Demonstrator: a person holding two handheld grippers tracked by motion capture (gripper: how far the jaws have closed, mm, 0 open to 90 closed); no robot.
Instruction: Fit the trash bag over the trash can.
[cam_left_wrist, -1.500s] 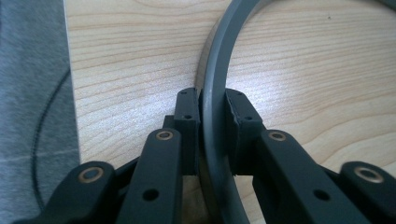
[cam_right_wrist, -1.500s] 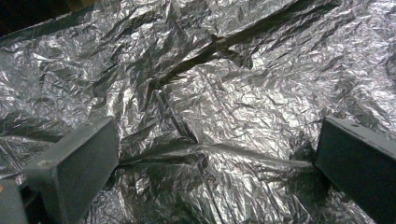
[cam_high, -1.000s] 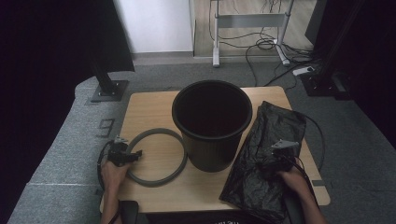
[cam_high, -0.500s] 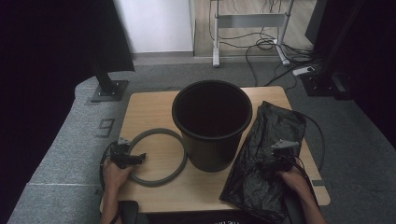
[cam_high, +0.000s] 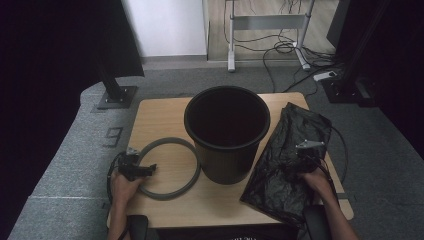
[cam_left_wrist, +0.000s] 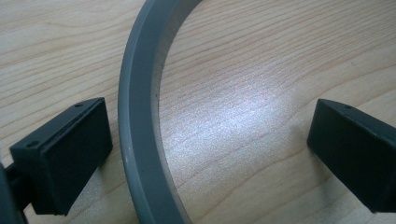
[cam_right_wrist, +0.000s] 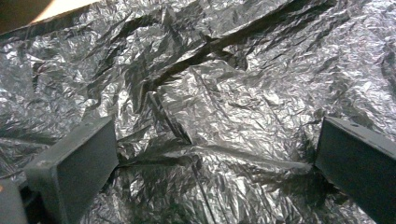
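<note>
1. High view: the black bin (cam_high: 227, 131) stands upright mid-table, between the two grippers, likely waiting for its liner.
2. Crumpled black bag (cam_high: 290, 160) lies flat under the right gripper (cam_high: 300, 162). In the right gripper view its jaws stand apart over the plastic (cam_right_wrist: 210, 116), gripping nothing; whether they rest on it is hard to tell.
3. Grey ring (cam_high: 167, 167) lies flat left of the bin. The left gripper (cam_high: 142, 169) has just been opening, and its wide jaws straddle the band (cam_left_wrist: 140, 140), released.
</note>
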